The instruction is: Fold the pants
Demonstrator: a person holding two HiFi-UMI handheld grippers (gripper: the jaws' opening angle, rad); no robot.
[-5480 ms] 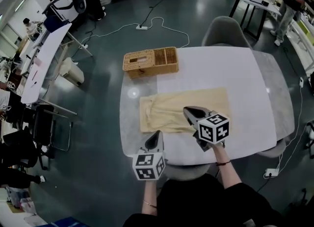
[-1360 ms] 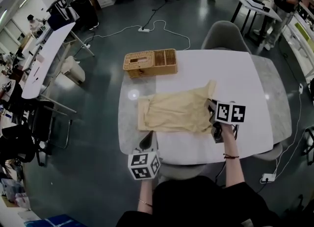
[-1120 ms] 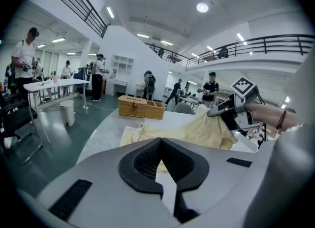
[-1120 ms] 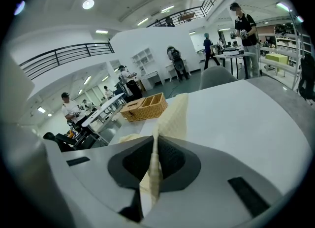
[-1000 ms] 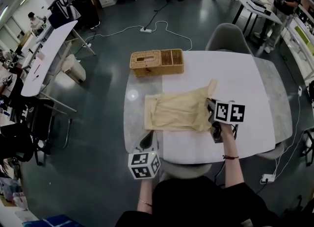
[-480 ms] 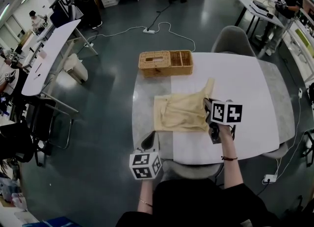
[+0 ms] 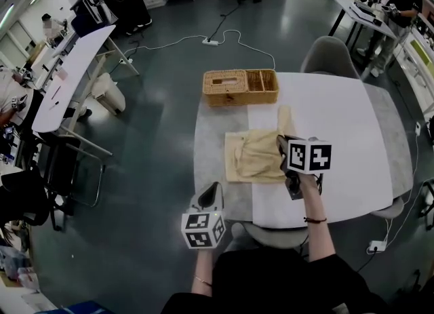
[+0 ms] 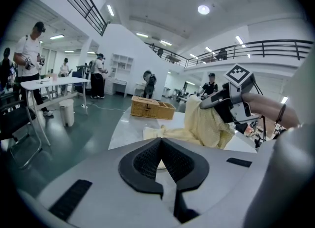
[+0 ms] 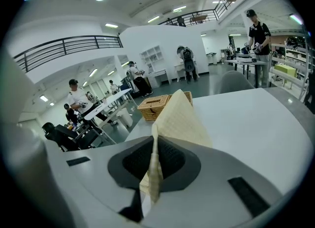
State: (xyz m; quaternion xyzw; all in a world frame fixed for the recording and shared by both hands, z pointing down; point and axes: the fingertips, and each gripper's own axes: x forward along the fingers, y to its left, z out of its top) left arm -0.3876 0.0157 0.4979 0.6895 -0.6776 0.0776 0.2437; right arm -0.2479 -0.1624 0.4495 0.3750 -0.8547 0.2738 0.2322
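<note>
Head view: the wicker basket [image 7: 241, 87] stands at the far edge of the white table [image 7: 339, 123]. It has a lidded part with a slot and an open compartment beside it; I cannot make out whether anything lies inside. The cream pants [image 7: 252, 160] lie just this side of it, clear of the basket. My right gripper [image 7: 282, 148] pinches one end of them and holds it raised over the rest. My left gripper [image 7: 214, 190] hovers at the near left edge of the table, apart from the cloth. A grey chair [image 7: 330, 55] stands beyond the table.

Left gripper view: the jaws are pressed together with nothing between them. Ahead, the pants [image 8: 206, 123] drape from the right gripper.

Right gripper view: the jaws are clamped on a fold of the pants [image 9: 179, 118], which rises in a peak and hides part of the basket [image 9: 155, 106].

Compared with half a second ago, the lifted end sits further left over the pants, and the cloth lying flat is narrower.
</note>
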